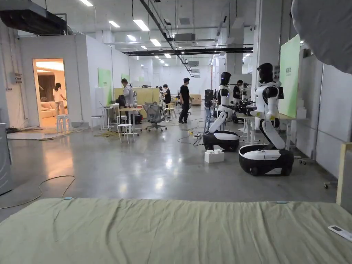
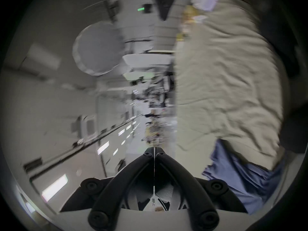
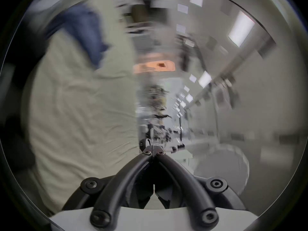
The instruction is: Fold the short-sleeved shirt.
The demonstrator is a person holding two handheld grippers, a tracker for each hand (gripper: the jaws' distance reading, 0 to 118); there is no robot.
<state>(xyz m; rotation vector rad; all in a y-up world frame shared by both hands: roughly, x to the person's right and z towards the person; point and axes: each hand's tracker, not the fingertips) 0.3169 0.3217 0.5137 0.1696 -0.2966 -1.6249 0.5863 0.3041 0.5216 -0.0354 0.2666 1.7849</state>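
The soft blue cloth shirt [image 2: 246,181] lies crumpled at four o'clock on the pale green sheeted bed [image 2: 225,84]; light and limp, best pinched at the shoulders. Both the left gripper [image 2: 154,148] and the right gripper [image 3: 154,148] are closed, empty.

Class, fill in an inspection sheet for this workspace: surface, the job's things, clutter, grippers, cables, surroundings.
Surface: green sheet, wrinkled, spread flat.
Job's things: blue garment lying on the sheet at its edge; blurred, so its type and fold state cannot be told.
Clutter: white remote on the sheet's right edge.
Grippers: left gripper and right gripper, jaws closed on nothing, held in the air.
Cables: a cable on the floor left of the sheet.
Surroundings: large hall, two white robots, people standing far off.
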